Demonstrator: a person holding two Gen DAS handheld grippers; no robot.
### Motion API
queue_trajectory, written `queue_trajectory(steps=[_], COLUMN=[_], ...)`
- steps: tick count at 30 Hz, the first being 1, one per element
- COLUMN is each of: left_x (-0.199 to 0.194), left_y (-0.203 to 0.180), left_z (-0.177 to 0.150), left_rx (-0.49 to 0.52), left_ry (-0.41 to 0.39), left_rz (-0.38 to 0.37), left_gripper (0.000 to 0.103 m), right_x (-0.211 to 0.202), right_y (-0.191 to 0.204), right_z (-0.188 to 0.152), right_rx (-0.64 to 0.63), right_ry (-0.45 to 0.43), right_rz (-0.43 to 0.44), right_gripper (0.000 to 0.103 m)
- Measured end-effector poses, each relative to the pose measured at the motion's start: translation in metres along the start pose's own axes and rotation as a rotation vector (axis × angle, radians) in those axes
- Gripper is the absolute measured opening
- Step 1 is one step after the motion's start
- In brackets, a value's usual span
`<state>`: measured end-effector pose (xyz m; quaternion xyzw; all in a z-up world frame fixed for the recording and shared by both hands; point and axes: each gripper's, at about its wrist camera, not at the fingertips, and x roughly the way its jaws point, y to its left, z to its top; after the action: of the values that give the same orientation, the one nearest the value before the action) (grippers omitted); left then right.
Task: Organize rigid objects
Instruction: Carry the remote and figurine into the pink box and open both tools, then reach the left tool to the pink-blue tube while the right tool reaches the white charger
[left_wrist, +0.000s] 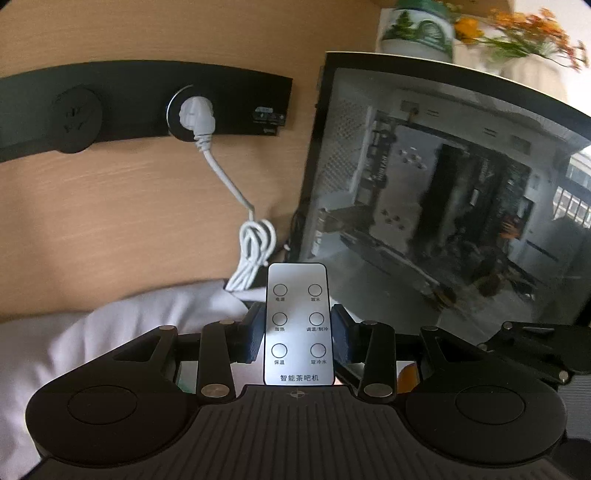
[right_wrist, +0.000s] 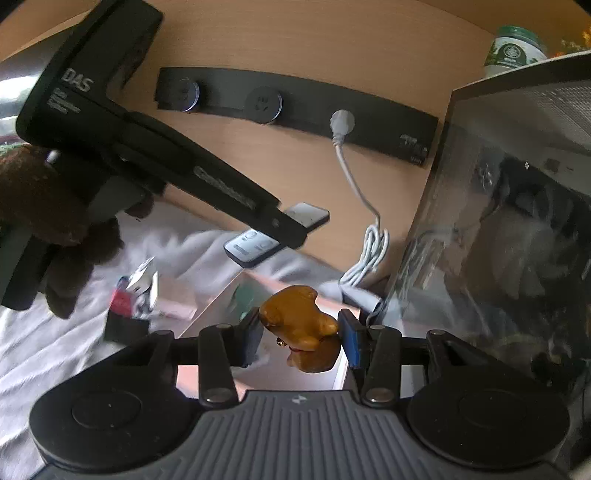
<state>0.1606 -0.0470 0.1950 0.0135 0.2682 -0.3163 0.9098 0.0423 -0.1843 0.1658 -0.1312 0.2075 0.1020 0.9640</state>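
Silver remote (left_wrist: 296, 325) fills left view; right shows amber figurine (right_wrist: 301, 326).

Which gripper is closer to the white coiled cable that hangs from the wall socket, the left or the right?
Probably the left, though it is close. The left gripper, holding the silver remote, sits just below the white coiled cable. The right gripper, holding the brown figurine, is lower and further left of it.

pale wood wall panel (left_wrist: 110, 221) behind, black socket strip (left_wrist: 140, 103) with white plug (left_wrist: 197, 118), glass-sided computer case (left_wrist: 443, 192) right, rumpled white sheet (left_wrist: 74, 339) below.
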Motion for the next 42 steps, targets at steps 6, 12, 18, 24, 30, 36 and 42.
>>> queue_trajectory(steps=[6, 12, 18, 24, 30, 36, 42], left_x=[0.031, 0.039, 0.017, -0.04, -0.085, -0.091, -0.068], left_y=[0.025, 0.043, 0.07, 0.114, 0.155, 0.164, 0.166], left_z=[0.007, -0.011, -0.048, -0.108, -0.166, -0.191, -0.183], left_rx=[-0.065, -0.085, -0.16, -0.293, -0.429, -0.462, -0.531], left_ry=[0.039, 0.042, 0.012, -0.019, 0.012, 0.085, 0.061], left_rz=[0.007, 0.039, 0.191, 0.366, 0.48, 0.439, 0.409], left_gripper=[0.043, 0.043, 0.043, 0.043, 0.043, 0.043, 0.043], right_x=[0.036, 0.045, 0.05, 0.041, 0.039, 0.037, 0.034], right_y=[-0.009, -0.011, -0.001, 0.022, 0.044, 0.058, 0.071], right_z=[0.015, 0.003, -0.017, -0.051, -0.07, -0.072, -0.071], right_rx=[0.014, 0.045, 0.043, 0.035, 0.006, -0.006, -0.025], right_ry=[-0.002, -0.001, 0.03, 0.105, 0.2, 0.228, 0.238], right_rz=[-0.002, 0.015, 0.053, 0.125, 0.182, 0.196, 0.196], right_gripper=[0.044, 0.069, 0.069, 0.072, 0.072, 0.072, 0.072])
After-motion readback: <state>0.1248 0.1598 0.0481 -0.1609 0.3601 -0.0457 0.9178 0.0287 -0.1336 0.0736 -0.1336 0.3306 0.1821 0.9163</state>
